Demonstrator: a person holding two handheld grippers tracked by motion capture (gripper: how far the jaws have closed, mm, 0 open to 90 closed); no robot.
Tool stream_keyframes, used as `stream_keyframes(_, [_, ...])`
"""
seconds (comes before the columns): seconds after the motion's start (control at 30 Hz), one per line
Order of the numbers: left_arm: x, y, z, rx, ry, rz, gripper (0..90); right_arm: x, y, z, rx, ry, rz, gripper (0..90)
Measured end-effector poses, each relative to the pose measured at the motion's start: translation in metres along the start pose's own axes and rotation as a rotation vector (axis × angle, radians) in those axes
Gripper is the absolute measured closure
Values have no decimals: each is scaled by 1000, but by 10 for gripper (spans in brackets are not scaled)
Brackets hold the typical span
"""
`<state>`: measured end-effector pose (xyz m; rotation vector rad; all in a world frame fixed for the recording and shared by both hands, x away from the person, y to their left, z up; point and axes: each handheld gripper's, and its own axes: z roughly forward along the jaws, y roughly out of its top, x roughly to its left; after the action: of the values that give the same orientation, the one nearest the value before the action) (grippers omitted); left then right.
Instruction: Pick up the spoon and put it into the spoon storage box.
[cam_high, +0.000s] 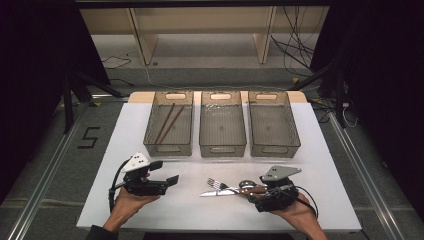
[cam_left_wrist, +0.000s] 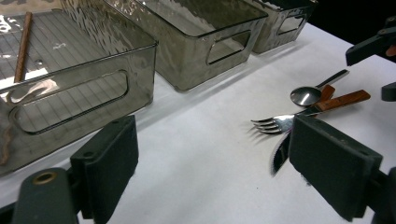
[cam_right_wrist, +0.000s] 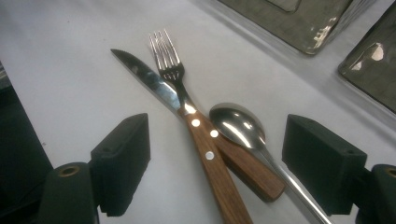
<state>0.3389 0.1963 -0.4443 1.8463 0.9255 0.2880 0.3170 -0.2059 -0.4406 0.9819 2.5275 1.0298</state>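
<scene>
This is a lab recording station, not a home kitchen. A white tabletop stands on grey carpet between metal floor rails, with black curtains on both sides. Loose cables trail across the floor behind it, near bare wooden shelving. A "5" is taped to the floor, and three identical smoky plastic bins sit in a neat row.

- The white counter is brightly lit from above, while the surroundings fall dark.
- Glare glints on the spoon and the clear bins.
- The fork casts soft shadows.
- Close jaws look blurred.
</scene>
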Motion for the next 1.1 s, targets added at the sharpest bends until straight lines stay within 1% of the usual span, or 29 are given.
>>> stream_keyframes(0.07, [0, -1, -1, 0, 5, 4, 156, -2, 2, 1, 20, 9, -3, 251])
stream_keyframes(0.13, [0, -2, -2, 3, 10, 3, 156, -4, 5, 3, 38, 8, -7, 259])
stream_keyframes(0.27, [1, -3, -6, -7, 11, -2, 156, -7, 9, 5, 83, 11, -15, 282])
stream_keyframes(0.4, [-2, -5, -7, -8, 16, -1, 156, -9, 11, 5, 114, 19, -29, 334])
stream_keyframes(0.47, [-3, -6, -7, -1, 15, 11, 156, -10, 13, 6, 137, 29, -39, 358])
stream_keyframes(0.5, [-4, -6, -7, -6, 17, 13, 156, -9, 13, 7, 148, 30, -49, 374])
stream_keyframes(0.53, [-4, -6, -7, -6, 16, 19, 156, -9, 14, 8, 159, 31, -59, 389])
stream_keyframes(0.73, [-6, -9, -8, -7, 11, 21, 156, -1, 16, 16, 219, 46, -96, 475])
stream_keyframes(0.83, [-7, -10, -7, -6, 3, 26, 156, 2, 17, 22, 249, 42, -108, 528])
stream_keyframes(0.93, [-9, -10, -7, -14, -1, 32, 156, 4, 17, 26, 275, 34, -126, 553])
stream_keyframes(1.1, [-10, -10, -6, -12, -1, 38, 156, 6, 17, 31, 309, 19, -135, 605])
